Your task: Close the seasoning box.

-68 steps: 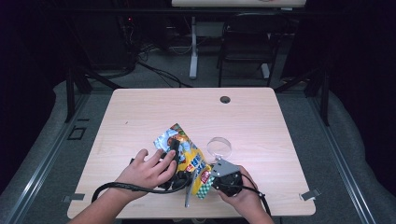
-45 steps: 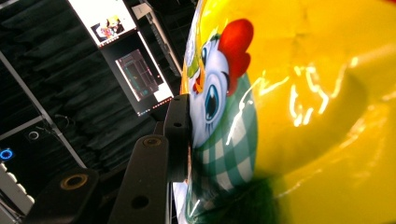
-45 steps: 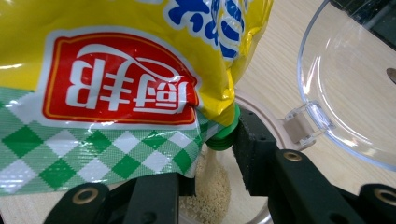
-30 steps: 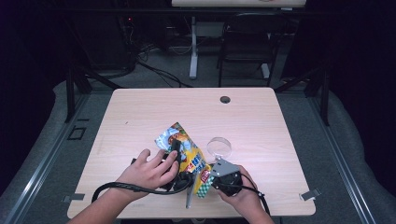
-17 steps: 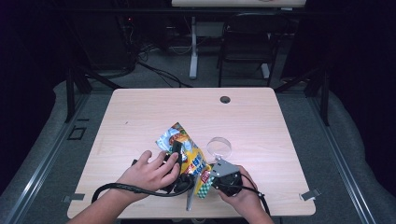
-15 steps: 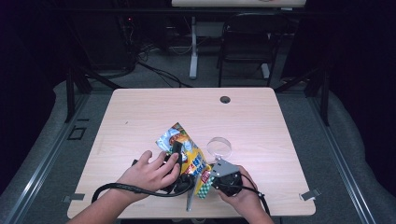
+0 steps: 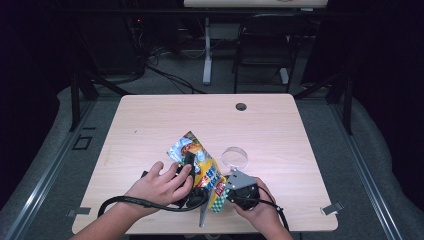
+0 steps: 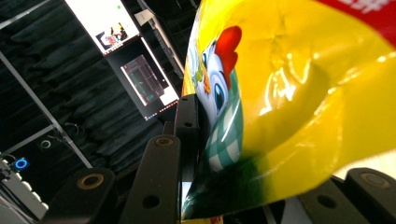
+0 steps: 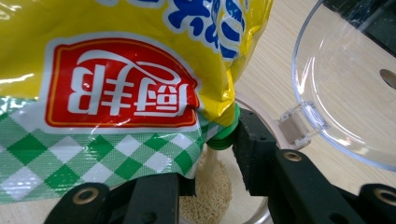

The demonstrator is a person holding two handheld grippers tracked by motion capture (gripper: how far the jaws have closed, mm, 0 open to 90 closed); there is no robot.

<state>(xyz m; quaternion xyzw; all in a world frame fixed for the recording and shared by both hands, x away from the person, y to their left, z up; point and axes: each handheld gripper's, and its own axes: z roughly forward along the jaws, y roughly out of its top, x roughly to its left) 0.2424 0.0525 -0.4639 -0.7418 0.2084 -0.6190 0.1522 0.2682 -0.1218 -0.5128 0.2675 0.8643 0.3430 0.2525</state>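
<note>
High view: on the pale wooden table (image 7: 150, 125), near its front edge, a glossy yellow foil seasoning bag (image 7: 200, 162) with green check trim, lying tilted between both hands. Left gripper (image 7: 187, 167) against the bag's left side; right gripper (image 7: 222, 187) at its lower end; round clear plastic lid (image 7: 235, 158) just beside the bag.

Left gripper view: jaws just been closing, the bag between them, left pad touching the foil; right pad hidden, so grip not certain.

Right gripper view: jaws clamped on a clear container (image 9: 261, 212) holding pale granules (image 9: 210, 186), the bag's corner above it, granules pouring down; hinged lid open at right.
</note>
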